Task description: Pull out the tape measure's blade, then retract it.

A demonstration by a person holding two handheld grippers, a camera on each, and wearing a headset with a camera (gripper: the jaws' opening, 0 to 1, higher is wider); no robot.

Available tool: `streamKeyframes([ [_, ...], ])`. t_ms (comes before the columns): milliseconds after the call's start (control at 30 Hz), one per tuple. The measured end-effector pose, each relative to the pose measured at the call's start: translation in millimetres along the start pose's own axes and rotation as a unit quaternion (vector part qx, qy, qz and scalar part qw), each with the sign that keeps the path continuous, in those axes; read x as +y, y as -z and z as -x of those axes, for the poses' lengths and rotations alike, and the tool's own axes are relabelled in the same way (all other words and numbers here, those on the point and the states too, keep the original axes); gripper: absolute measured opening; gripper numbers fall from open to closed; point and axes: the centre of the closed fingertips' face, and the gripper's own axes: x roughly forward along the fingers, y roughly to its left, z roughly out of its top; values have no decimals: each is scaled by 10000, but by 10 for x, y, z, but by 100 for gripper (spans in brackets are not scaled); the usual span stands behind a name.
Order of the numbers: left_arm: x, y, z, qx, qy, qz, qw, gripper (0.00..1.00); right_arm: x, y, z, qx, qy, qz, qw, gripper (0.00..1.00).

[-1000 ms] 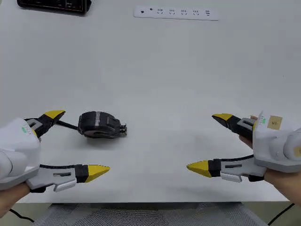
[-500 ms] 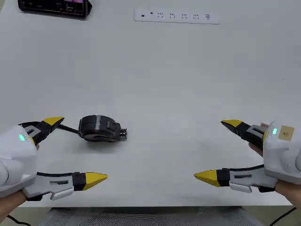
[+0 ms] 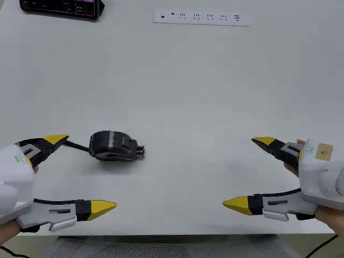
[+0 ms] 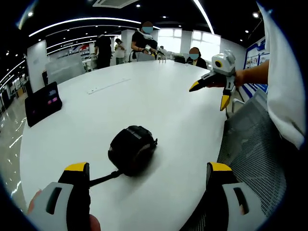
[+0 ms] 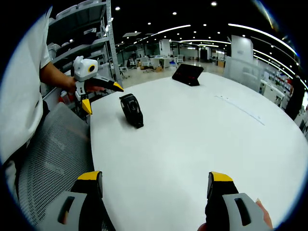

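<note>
White table (image 3: 177, 80) takes up most of the head view, top to bottom. Left gripper (image 3: 86, 172) sits at lower left of that frame and right gripper (image 3: 243, 172) at lower right, well apart, each w/ yellow-tipped jaws pointing toward the frame's middle. Both are spread wide, jaws far apart, nothing held in either; each one's own view shows bare table betw. the two tips. A hand shows behind each gripper at the bottom corners. A black flat device (image 3: 62, 7) w/ a lit screen lies at the top left edge, and a white power strip (image 3: 201, 16) lies flat at top centre. Tape measure (image 3: 113, 145), black case w/ a grey band, rests on the table left of centre, near the left gripper's upper jaw and apart from both jaws; well away from the right gripper. Its small hook end faces right in the head view. A thin black strap (image 3: 79, 145) runs from the case's left side toward the left gripper's upper jaw tip; can't tell if it touches.
</note>
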Motion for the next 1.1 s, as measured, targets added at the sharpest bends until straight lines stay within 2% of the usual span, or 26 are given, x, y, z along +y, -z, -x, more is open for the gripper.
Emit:
streamKeyframes([
  [400, 33, -12, 39, 0, -2, -5, 10000, 99, 21, 52, 14, 87, -43, -64, 9999, 88],
  [833, 34, 63, 91, 160, 143, -31, 9998, 99, 52, 70, 11, 156, -107, -16, 9998, 88],
  [1100, 56, 65, 97, 179, 150, -78, 9997, 99, 52, 84, 9, 168, -130, -26, 9998, 88],
])
